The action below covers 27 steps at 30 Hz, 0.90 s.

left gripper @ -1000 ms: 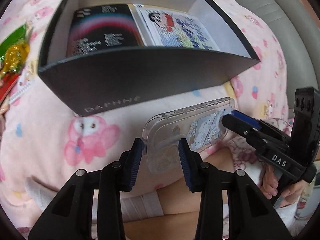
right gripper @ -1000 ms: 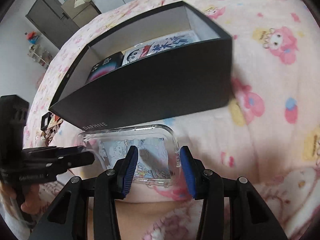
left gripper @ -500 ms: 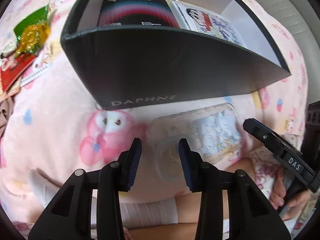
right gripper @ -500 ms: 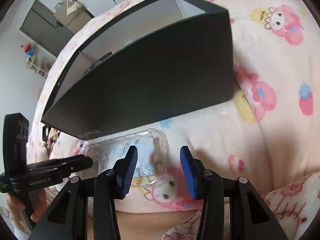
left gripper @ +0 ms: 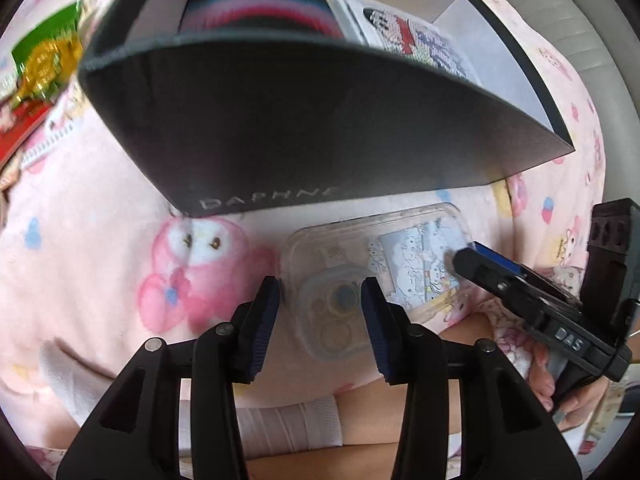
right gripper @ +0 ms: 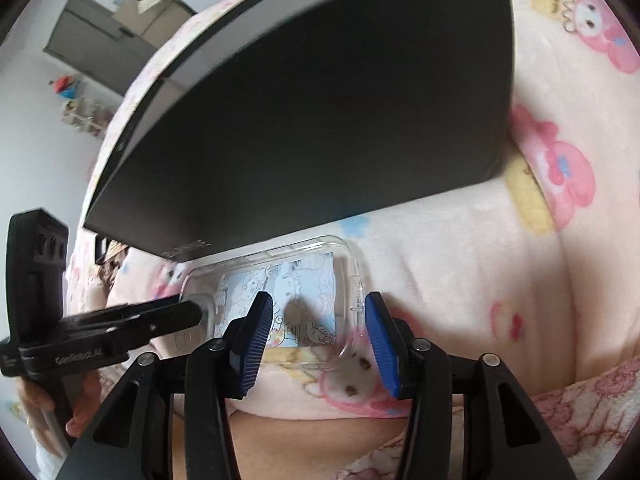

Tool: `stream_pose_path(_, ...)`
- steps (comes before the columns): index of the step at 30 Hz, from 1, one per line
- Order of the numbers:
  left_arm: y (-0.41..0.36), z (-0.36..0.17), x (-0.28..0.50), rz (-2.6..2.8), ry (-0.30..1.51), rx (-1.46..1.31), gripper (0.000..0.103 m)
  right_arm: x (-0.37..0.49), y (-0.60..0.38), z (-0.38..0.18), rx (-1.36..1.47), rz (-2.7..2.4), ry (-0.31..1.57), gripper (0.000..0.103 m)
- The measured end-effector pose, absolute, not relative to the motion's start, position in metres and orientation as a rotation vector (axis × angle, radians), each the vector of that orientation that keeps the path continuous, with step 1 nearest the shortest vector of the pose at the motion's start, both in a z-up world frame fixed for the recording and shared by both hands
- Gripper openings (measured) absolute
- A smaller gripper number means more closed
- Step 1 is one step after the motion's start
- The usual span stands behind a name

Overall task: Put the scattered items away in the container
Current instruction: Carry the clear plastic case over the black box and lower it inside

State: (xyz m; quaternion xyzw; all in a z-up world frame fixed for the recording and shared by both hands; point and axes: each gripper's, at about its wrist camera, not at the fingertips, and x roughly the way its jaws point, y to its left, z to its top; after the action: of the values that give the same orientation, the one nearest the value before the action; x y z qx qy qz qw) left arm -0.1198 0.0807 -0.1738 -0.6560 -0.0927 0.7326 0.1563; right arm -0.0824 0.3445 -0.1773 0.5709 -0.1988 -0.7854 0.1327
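Where the black box point(left gripper: 320, 128) reads "DAPHNE", a clear phone case point(left gripper: 372, 276) lies flat on the pink blanket point(left gripper: 100, 240) just beside it. Left gripper point(left gripper: 320, 320) "GenRobot.AI", right gripper point(right gripper: 316, 336) "DAS": jaws just opening, straddling the case, pads apart from it.

Black left tool point(left gripper: 320, 324) with ribbed blue pads, silver screws, right tool point(right gripper: 316, 332) alike, white "DAS" lettering

Black box point(left gripper: 320, 128) wall stands just behind the phone case point(left gripper: 372, 276); box top open. Blanket point(left gripper: 100, 240) left of case unobstructed; right gripper point(left gripper: 464, 256) crowds the case's right end.
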Motion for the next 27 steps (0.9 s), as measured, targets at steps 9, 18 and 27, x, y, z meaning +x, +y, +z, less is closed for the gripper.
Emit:
stream_pose_path(9,0.095,-0.142,-0.098,2.124,-0.206,-1.731,0.040,-0.061,0.342,-0.146,1.520,-2.472,-0.430,0.040)
stream_pose_path(18,0.095,-0.043,-0.104,2.233,-0.183,-1.384,0.040,-0.044,0.368,-0.053,1.217,-2.620,-0.398,0.040)
stream_pose_path(27,0.126,-0.055,-0.216,2.237,-0.174,-1.505,0.040,-0.153,0.370,-0.068,1.368,-2.567,-0.341,0.040)
